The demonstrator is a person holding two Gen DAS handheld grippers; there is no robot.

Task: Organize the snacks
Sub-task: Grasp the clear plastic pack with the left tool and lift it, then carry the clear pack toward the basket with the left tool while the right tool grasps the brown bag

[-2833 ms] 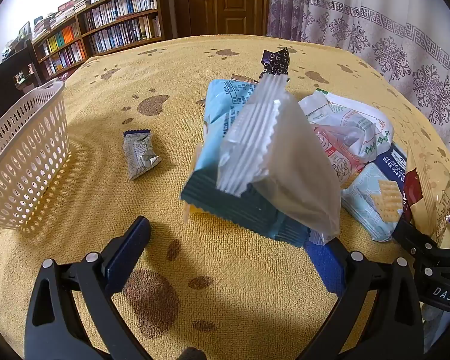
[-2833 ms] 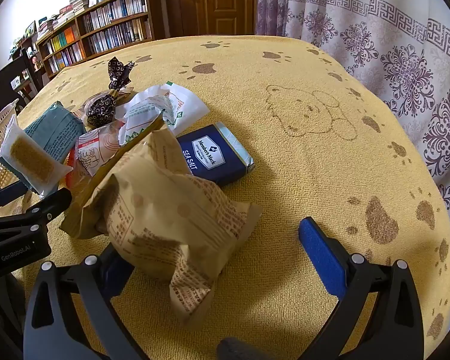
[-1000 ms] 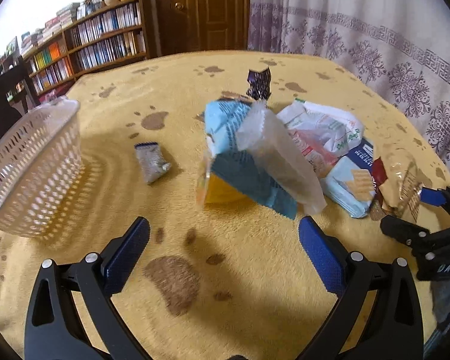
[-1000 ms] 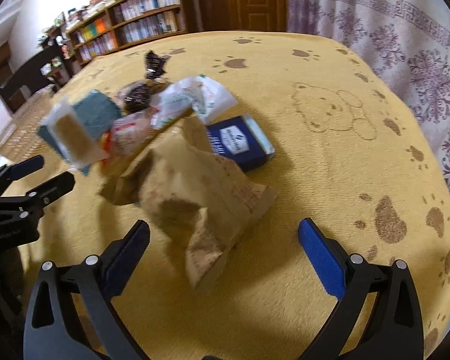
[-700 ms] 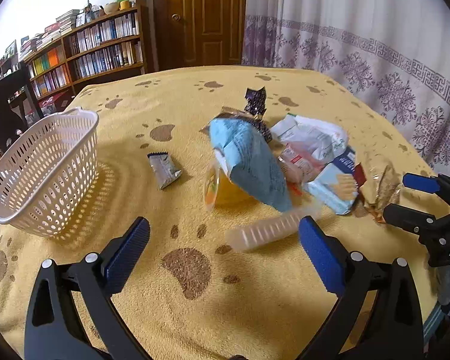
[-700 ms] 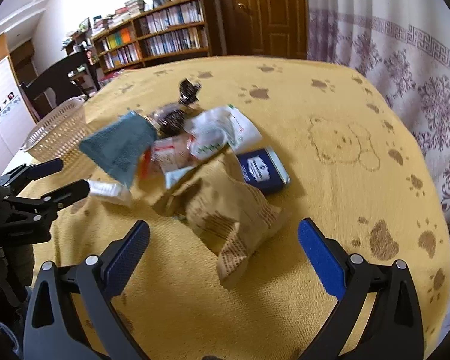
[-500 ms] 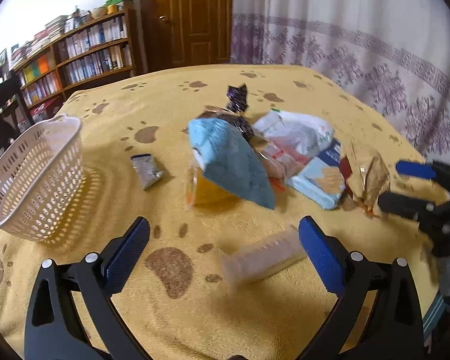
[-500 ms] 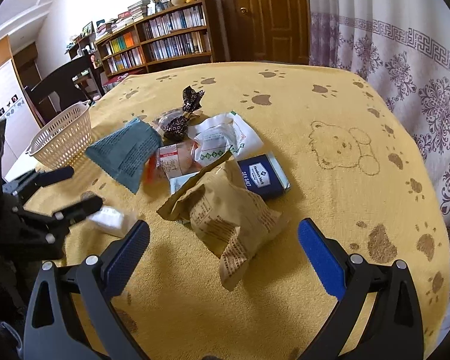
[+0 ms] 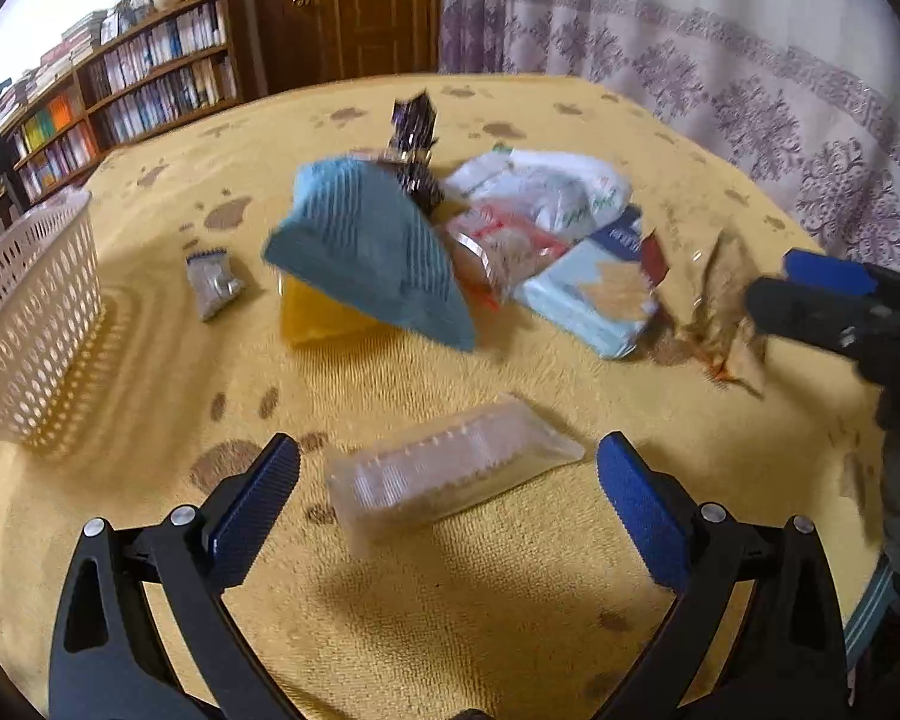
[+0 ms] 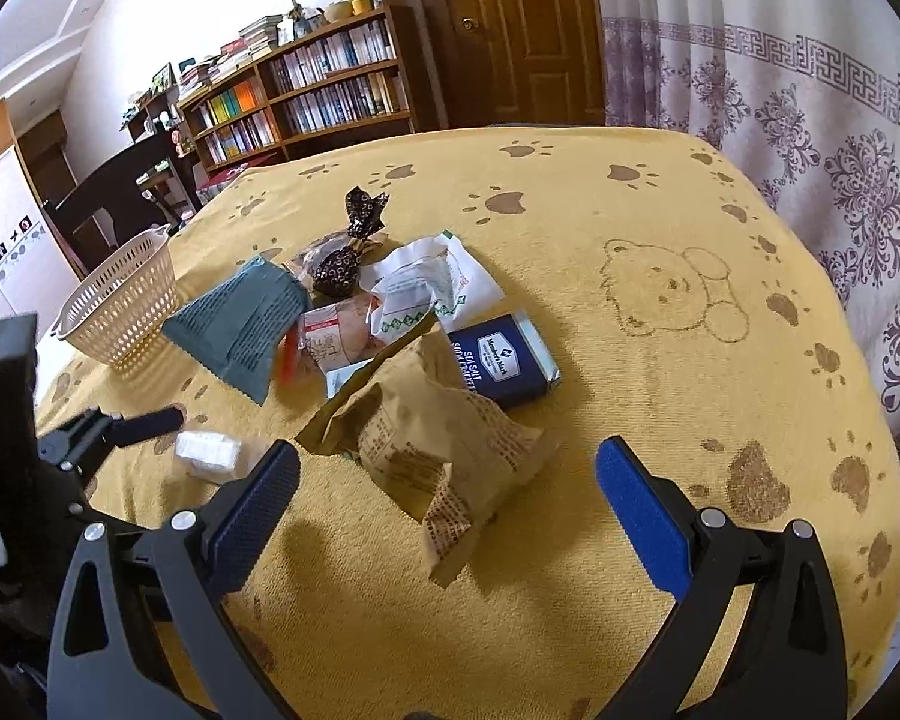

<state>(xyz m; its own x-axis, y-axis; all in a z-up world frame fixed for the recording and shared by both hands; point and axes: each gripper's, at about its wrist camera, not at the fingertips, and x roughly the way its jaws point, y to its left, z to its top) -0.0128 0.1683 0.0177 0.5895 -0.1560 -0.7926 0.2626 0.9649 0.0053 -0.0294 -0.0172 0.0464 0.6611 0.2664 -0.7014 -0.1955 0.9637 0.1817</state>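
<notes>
Presently both my grippers, left gripper (image 9: 448, 492) and right gripper (image 10: 448, 492), stand spread and empty; next, I judge, clamp the clear cracker sleeve (image 9: 450, 473) for the white basket (image 9: 27, 324).

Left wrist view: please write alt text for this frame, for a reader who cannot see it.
The open left gripper hovers over a clear snack packet lying on a yellow paw-print tablecloth. Beyond it sits a pile of snack bags topped by a teal bag, with a white basket at left and the right gripper at the right edge.
</notes>
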